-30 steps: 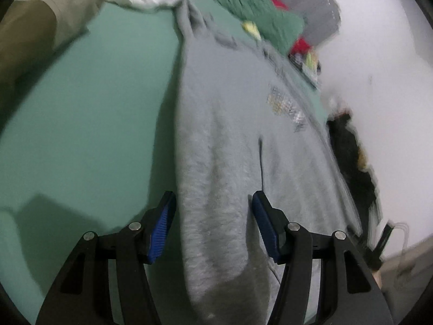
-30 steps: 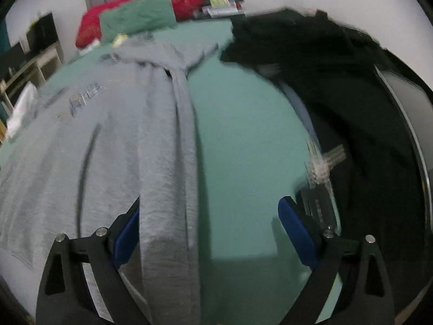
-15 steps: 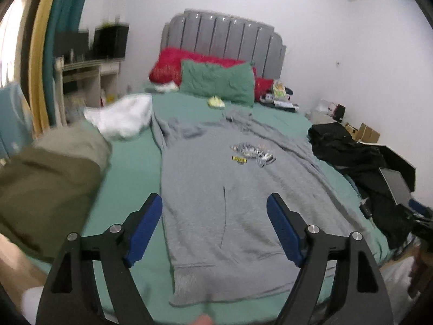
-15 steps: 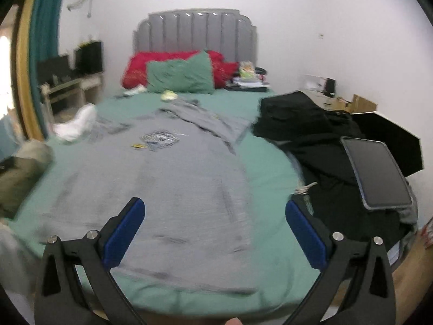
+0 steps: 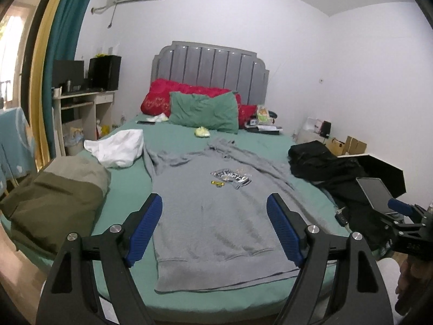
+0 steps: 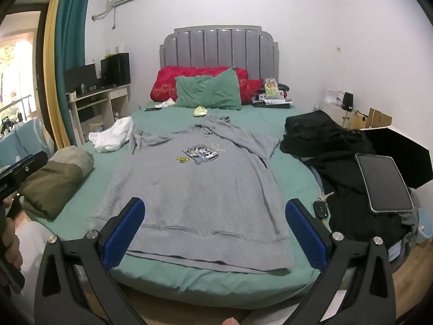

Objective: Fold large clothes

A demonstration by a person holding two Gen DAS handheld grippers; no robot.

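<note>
A large grey hoodie (image 5: pixel 216 216) (image 6: pixel 200 187) with a small chest print lies flat, front up, on the green bed sheet (image 5: pixel 127 189) (image 6: pixel 295 168), its hem toward me and its sleeves folded inward. My left gripper (image 5: pixel 215 230) hangs open above the foot of the bed with nothing between its blue pads (image 5: pixel 144 230). My right gripper (image 6: pixel 213 230) is open wide too, empty, raised above the hem. The right gripper's tip (image 5: pixel 400 208) also shows at the right edge of the left wrist view.
An olive folded garment (image 5: pixel 54 197) and a white cloth (image 5: pixel 119 149) lie on the bed's left. Black clothes (image 6: pixel 333 146), a tablet (image 6: pixel 384 184) and a car key (image 6: pixel 320 208) lie on the right. Pillows (image 6: pixel 208 92) sit by the headboard. A desk (image 6: pixel 97 103) stands left.
Both grippers pulled back and rose from right over the hoodie's sleeves to the foot of the bed. Both sets of jaws spread wider and let the fabric go.
</note>
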